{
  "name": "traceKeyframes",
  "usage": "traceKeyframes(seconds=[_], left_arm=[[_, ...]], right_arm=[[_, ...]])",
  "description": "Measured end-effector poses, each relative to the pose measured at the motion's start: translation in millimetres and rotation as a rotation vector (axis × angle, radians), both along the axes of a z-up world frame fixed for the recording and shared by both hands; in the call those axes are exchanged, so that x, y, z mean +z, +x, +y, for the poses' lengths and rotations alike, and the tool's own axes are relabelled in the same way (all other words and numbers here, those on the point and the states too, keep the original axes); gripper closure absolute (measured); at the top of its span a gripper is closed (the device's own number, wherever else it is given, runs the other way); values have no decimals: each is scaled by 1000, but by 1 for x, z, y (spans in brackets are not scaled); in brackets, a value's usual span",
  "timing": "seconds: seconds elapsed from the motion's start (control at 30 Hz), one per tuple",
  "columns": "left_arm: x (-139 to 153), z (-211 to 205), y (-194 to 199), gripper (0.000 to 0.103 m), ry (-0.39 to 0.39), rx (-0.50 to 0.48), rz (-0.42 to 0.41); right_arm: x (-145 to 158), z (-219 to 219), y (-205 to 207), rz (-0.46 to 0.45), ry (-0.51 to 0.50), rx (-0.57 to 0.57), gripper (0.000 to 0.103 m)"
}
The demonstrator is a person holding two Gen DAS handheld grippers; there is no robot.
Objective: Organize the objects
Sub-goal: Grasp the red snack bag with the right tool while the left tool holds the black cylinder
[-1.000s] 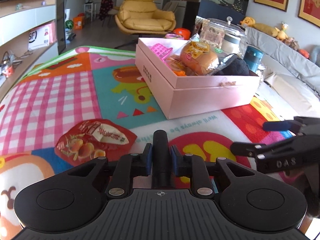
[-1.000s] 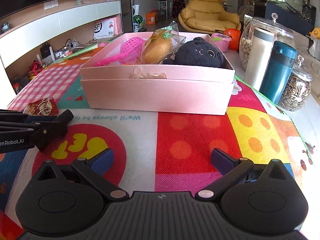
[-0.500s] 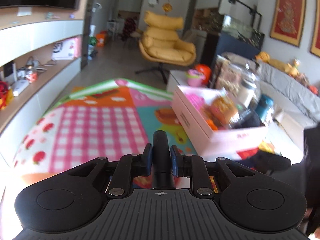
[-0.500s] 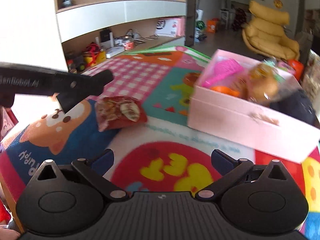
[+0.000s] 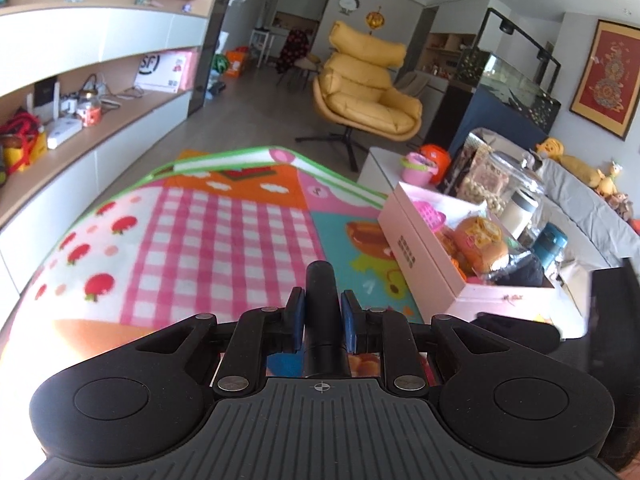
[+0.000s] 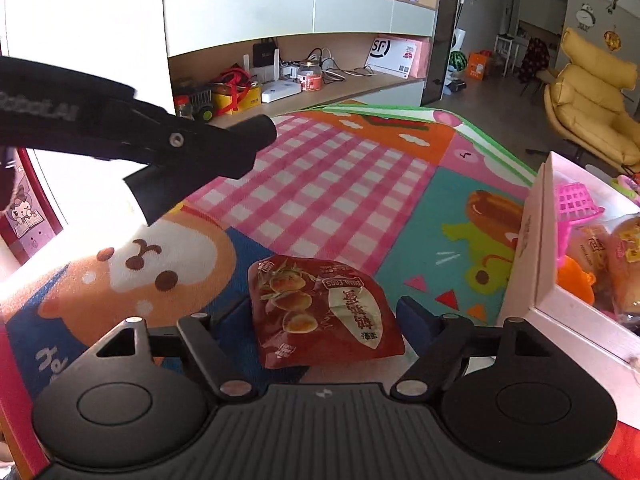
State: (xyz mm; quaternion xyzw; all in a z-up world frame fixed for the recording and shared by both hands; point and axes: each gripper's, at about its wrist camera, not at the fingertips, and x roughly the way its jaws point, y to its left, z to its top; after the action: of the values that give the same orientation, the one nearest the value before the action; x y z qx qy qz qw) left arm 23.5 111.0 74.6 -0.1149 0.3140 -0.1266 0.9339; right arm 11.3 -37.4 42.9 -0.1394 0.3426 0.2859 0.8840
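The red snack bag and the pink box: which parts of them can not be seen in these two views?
- Red snack bag, right wrist view: its near edge is hidden by the camera housing. Left wrist view: only slivers show behind the shut left tool.
- Pink box, right wrist view: cut off by the right edge; its far half is unseen.
- Dark item in the box, left wrist view: blurred, cannot be identified.
- Bag print: too small to read.

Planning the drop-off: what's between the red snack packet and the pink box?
In the right wrist view, only play mat, plus one finger of the right tongs, which have just been closing around the packet.
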Motion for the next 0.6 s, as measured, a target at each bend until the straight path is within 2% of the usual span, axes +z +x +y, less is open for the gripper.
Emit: traceKeyframes(seconds=[0.13, 0.33, 0.47, 0.6], left_arm=[[-15, -27, 0, 81, 13, -76, 42], [-29, -68, -4, 81, 54, -164, 84], [-28, -79, -7, 81, 72, -188, 87], [-27, -82, -9, 81, 78, -188, 87]], right_arm=[[6, -38, -27, -5, -28, 12, 26], [8, -95, -56, -45, -154, -32, 25], [10, -126, -69, -152, -250, -94, 7], [7, -145, -62, -283, -410, -232, 6]])
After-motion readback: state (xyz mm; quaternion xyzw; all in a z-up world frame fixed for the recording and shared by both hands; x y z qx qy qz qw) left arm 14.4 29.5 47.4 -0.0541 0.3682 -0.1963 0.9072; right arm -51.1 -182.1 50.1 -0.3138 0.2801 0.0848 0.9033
